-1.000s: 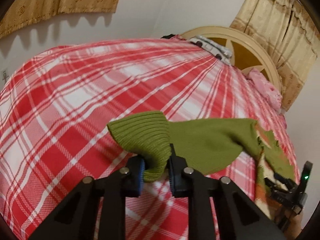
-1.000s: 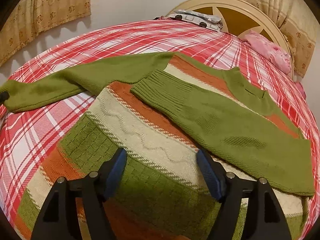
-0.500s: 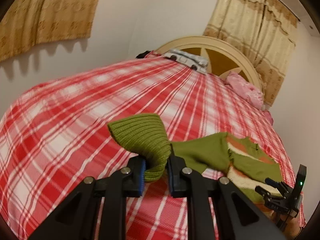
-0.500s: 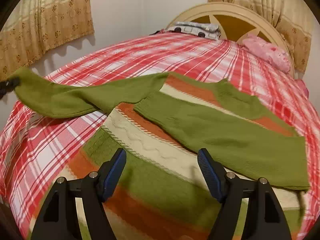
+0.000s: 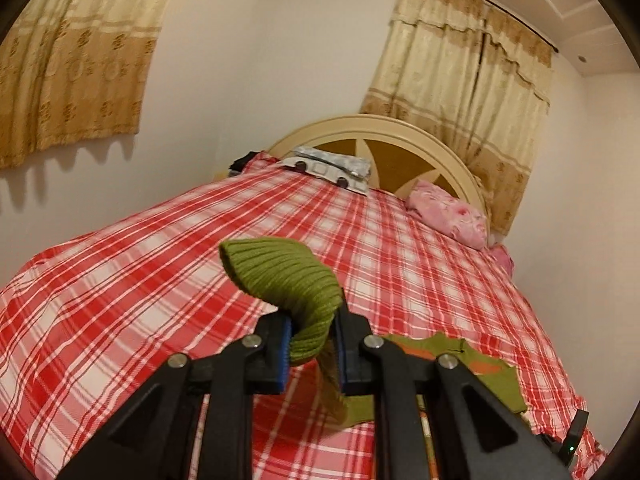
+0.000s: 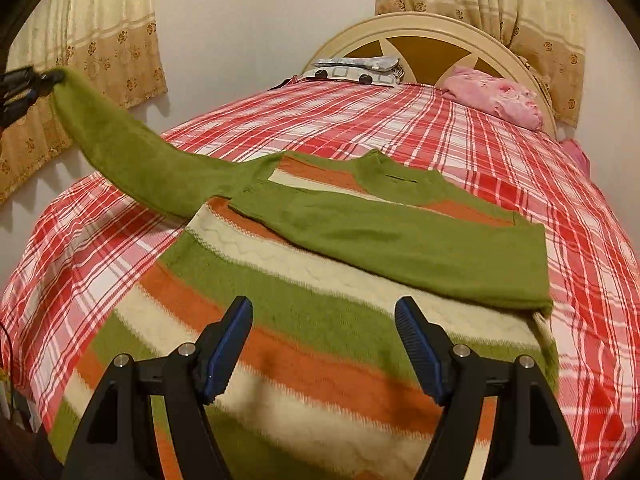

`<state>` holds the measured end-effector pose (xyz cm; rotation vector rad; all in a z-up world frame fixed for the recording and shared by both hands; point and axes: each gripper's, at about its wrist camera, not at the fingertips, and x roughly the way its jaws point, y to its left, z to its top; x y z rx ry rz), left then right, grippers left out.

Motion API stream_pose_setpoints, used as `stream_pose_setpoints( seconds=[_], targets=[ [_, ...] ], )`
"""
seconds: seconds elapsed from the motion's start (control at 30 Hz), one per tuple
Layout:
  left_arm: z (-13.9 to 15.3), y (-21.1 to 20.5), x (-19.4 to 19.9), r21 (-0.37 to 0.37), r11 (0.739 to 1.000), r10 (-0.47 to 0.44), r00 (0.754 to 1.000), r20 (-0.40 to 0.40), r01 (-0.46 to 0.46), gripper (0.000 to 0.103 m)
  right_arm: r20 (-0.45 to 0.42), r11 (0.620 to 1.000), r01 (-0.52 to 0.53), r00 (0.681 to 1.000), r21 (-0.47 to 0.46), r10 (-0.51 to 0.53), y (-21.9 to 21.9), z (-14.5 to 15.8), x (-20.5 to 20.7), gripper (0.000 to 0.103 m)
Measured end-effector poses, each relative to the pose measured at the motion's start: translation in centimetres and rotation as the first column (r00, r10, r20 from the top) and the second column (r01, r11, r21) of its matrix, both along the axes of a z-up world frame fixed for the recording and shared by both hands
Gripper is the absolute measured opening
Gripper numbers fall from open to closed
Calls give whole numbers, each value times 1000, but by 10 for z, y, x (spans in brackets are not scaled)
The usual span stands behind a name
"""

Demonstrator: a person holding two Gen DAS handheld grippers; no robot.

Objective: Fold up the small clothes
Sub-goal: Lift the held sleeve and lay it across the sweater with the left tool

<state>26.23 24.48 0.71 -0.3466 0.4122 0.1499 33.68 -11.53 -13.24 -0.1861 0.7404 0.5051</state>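
Note:
A striped sweater (image 6: pixel 320 320) in green, cream and orange lies flat on the bed. Its right green sleeve (image 6: pixel 400 236) is folded across the chest. My left gripper (image 5: pixel 310 332) is shut on the ribbed cuff (image 5: pixel 288 276) of the other green sleeve and holds it high above the bed. In the right wrist view that sleeve (image 6: pixel 132 160) stretches up to the left gripper (image 6: pixel 24 88) at the far left. My right gripper (image 6: pixel 324 348) is open and empty, hovering over the sweater's lower body.
The bed has a red and white plaid sheet (image 5: pixel 120 300). A pink pillow (image 6: pixel 496 96) and a grey patterned pillow (image 6: pixel 356 70) lie by the curved cream headboard (image 6: pixel 428 28). Curtains hang on both walls.
My left gripper has lifted the sleeve cuff well above the bed, so the sleeve now hangs taut. The right gripper has stayed open over the sweater and tilted up slightly.

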Motion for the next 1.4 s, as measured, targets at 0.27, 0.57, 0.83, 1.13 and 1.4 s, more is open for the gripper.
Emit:
stream_pose_setpoints(
  seconds=[0.27, 0.57, 0.83, 1.13, 1.4],
  targets=[
    [23, -46, 22, 15, 997, -78, 996, 43, 77, 18, 7, 1000, 3, 1000, 20, -3, -24, 4, -19, 74],
    [44, -121, 70, 104, 979, -181, 982, 48, 176, 18, -8, 997, 45, 999, 64, -45, -63, 5, -34, 74],
    [49, -196, 104, 128, 950, -293, 955, 42, 285, 18, -7, 988, 109, 994, 106, -109, -103, 2, -46, 74],
    [23, -276, 137, 129, 912, -392, 920, -14, 390, 18, -43, 973, 181, 983, 142, -177, -150, -9, -59, 74],
    [-36, -347, 156, 159, 873, -447, 887, -119, 461, 18, -87, 956, 237, 971, 175, -225, -175, -25, -60, 74]
  ],
)
